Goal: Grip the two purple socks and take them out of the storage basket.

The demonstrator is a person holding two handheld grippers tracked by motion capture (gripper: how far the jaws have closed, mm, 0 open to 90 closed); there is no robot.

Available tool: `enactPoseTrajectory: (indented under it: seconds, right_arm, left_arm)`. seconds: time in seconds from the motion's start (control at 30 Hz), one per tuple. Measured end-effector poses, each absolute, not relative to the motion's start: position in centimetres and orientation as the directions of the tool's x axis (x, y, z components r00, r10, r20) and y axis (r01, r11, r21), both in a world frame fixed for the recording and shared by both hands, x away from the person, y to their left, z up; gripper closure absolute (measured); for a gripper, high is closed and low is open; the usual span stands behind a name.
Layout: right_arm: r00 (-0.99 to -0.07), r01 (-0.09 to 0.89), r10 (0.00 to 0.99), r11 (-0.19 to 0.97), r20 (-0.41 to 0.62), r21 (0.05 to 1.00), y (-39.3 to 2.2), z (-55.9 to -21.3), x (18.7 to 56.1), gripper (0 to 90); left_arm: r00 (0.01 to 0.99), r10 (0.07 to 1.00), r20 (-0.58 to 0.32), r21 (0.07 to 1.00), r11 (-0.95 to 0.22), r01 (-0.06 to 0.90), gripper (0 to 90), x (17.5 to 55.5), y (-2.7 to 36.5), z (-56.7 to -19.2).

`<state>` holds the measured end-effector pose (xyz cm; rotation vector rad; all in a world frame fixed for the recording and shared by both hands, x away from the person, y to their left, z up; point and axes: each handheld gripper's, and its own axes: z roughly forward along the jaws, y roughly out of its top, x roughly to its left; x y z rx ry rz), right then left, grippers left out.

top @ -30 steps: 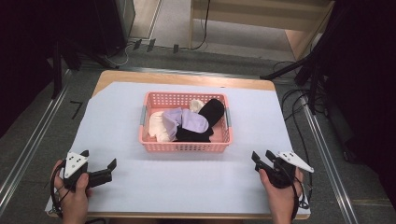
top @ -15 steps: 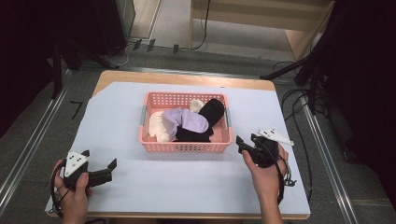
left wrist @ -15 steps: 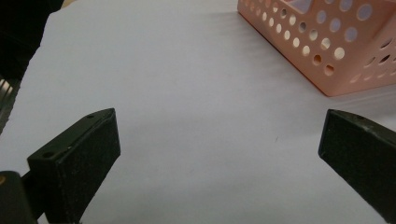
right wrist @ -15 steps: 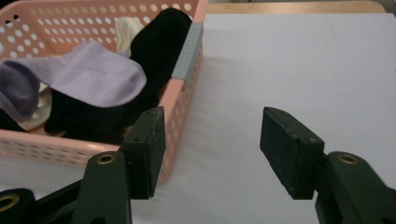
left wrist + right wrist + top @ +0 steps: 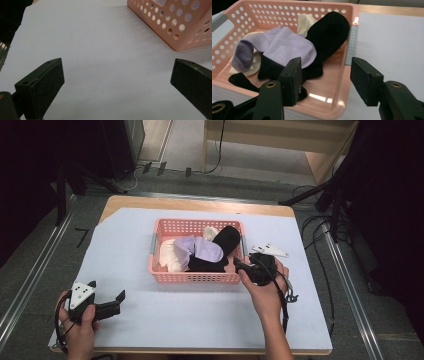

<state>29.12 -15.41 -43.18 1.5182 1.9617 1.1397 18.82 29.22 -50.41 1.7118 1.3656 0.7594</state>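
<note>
A basket [image 5: 165,276] is set at the middle of the surface [image 5: 200,315] with socks [image 5: 200,252] piled in it, the right tool [image 5: 239,266] is held at its near right corner, and the left tool [image 5: 106,294] is kept well apart near the surface's near left corner.

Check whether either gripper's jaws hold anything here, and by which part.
Nothing is held. The left gripper is open over bare table; the right gripper is open at the basket corner, its jaws clear of the socks.
</note>
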Motion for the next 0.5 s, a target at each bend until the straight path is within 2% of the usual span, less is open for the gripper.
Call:
enactPoseTrajectory:
  seconds: [0.5]
  right_arm:
    - [-0.385, 0.621, 0.915, 0.159, 0.121, 0.768, -9.8, -43.7, 32.1, 41.8]
  left_arm:
    - [0.24, 0.97, -0.024, 0.865, -0.101, 0.492, 0.0, 18.9, 29.2, -50.4]
